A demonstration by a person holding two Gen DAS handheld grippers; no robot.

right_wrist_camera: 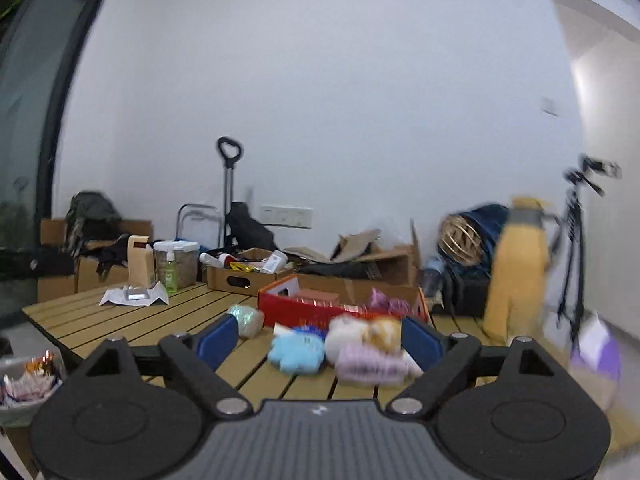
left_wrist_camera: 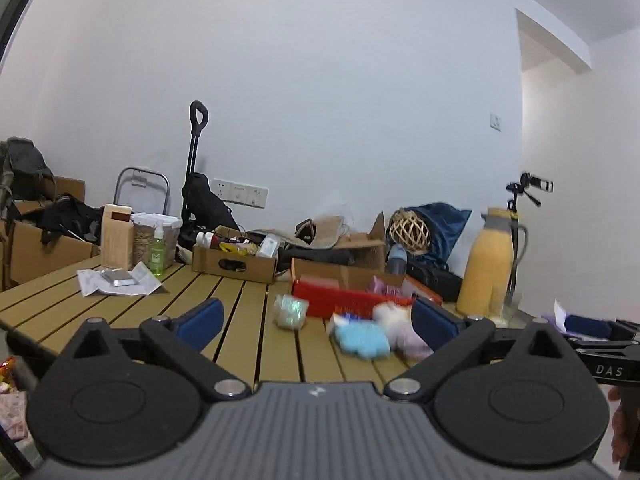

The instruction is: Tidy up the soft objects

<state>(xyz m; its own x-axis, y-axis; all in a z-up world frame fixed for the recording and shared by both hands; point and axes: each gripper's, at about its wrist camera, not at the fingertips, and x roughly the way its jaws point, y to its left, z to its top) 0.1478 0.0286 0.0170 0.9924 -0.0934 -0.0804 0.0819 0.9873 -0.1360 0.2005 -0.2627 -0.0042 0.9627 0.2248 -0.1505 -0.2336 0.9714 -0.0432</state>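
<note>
Now, key relation: the soft things lie straight ahead of both grippers, on the near right part of the bench [left_wrist_camera: 248,312], just in front of the red box [left_wrist_camera: 336,300].
Blue plush: the blue plush [right_wrist_camera: 296,350] sits left of the white plush [right_wrist_camera: 362,334] and looks to touch it; motion blur hides the edges.
Lilac cloth: the lilac cloth [right_wrist_camera: 370,364] lies nearest you, its long axis running left to right, against the white plush.
Shiny pouch: the shiny pouch [left_wrist_camera: 290,312] stands apart, to the left of the pile.
Nearer gripper: your right gripper [right_wrist_camera: 320,340] frames the pile between its fingers, so it seems the better placed; from your left gripper [left_wrist_camera: 316,320] the pile lies off to the right, close to the right finger.
Left gripper state: spread wide, holding nothing.
Right gripper state: spread wide too, nothing between the blue pads [right_wrist_camera: 218,338].
Pose: you hold both grippers low and roughly level, aimed at the far wall, side by side.
Next move, as a judgement: a short forward reach with the right gripper would probably meet the lilac cloth first.
</note>
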